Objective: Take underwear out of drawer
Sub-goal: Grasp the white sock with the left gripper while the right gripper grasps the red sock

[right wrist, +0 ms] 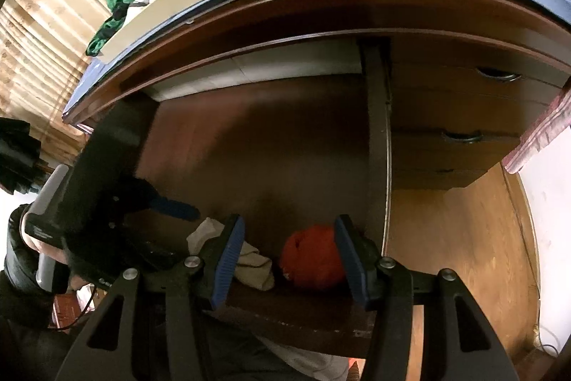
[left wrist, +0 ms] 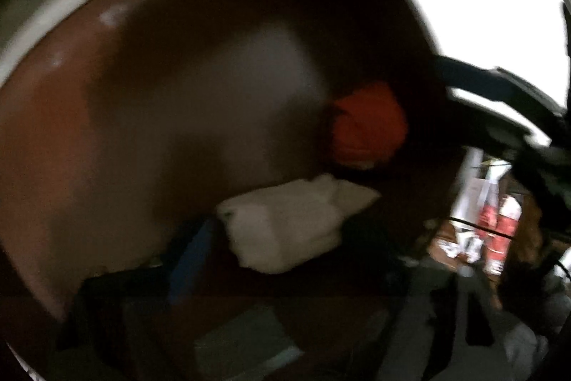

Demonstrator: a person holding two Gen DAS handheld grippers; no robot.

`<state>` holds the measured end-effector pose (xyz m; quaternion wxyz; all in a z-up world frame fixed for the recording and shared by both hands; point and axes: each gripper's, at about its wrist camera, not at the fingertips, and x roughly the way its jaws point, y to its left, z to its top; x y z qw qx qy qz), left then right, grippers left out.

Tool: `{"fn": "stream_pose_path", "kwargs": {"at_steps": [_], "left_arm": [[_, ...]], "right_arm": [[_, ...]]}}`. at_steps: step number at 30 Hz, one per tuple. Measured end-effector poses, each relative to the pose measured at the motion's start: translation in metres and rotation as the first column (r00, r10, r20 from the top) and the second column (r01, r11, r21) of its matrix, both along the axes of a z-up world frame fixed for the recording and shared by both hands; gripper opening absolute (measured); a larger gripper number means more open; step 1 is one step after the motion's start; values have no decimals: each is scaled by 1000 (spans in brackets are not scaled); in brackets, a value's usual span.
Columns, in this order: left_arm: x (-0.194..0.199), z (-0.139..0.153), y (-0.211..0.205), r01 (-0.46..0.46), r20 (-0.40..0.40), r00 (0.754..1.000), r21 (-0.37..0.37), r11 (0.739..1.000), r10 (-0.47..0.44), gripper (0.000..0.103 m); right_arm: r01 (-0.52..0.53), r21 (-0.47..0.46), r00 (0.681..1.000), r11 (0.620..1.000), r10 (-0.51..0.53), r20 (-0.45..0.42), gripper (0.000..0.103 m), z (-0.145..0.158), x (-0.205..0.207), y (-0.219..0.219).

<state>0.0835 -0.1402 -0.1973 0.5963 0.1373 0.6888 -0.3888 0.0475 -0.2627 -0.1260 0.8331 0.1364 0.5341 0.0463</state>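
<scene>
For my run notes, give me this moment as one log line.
drawer: open | inside: orange garment, white garment | right gripper: open above the garments, holding nothing | left gripper: reaching in, grip unclear

The open drawer (right wrist: 257, 138) holds two bundles of underwear, one orange (right wrist: 310, 256) and one white (right wrist: 253, 263); two claws reach over it, and two closed drawers sit beside it.
</scene>
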Motion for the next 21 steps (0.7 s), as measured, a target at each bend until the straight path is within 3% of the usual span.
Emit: {"fn": "stream_pose_path", "kwargs": {"at_steps": [1, 2, 3, 7, 10, 14, 21], "left_arm": [[0, 1, -1, 4, 2, 1000, -7, 1000, -4, 60], [0, 2, -1, 4, 21, 1000, 4, 1000, -4, 47], [0, -2, -2, 8, 39, 999, 31, 999, -9, 46], [6, -19, 10, -44, -61, 997, 5, 999, 44, 47], [9, -20, 14, -65, -70, 996, -13, 998, 64, 40], [7, -16, 16, -51, 6, 999, -17, 999, 51, 31], [18, -4, 39, -112, 190, 977, 75, 991, 96, 30]], "right_arm": [[-1, -2, 1000, 1000, 1, -3, 55, -1, 1, 0], [-1, -4, 1000, 1000, 1, -6, 55, -1, 2, 0], [-1, -4, 1000, 1000, 1, -8, 55, -2, 3, 0], [3, -4, 1000, 1000, -3, -17, 55, -4, 5, 0], [2, -10, 1000, 1000, -3, -27, 55, -5, 8, 0], [-12, -7, 999, 1000, 12, -44, 55, -6, 10, 4], [-63, -3, 993, 998, 62, -105, 55, -18, 17, 18]]}}
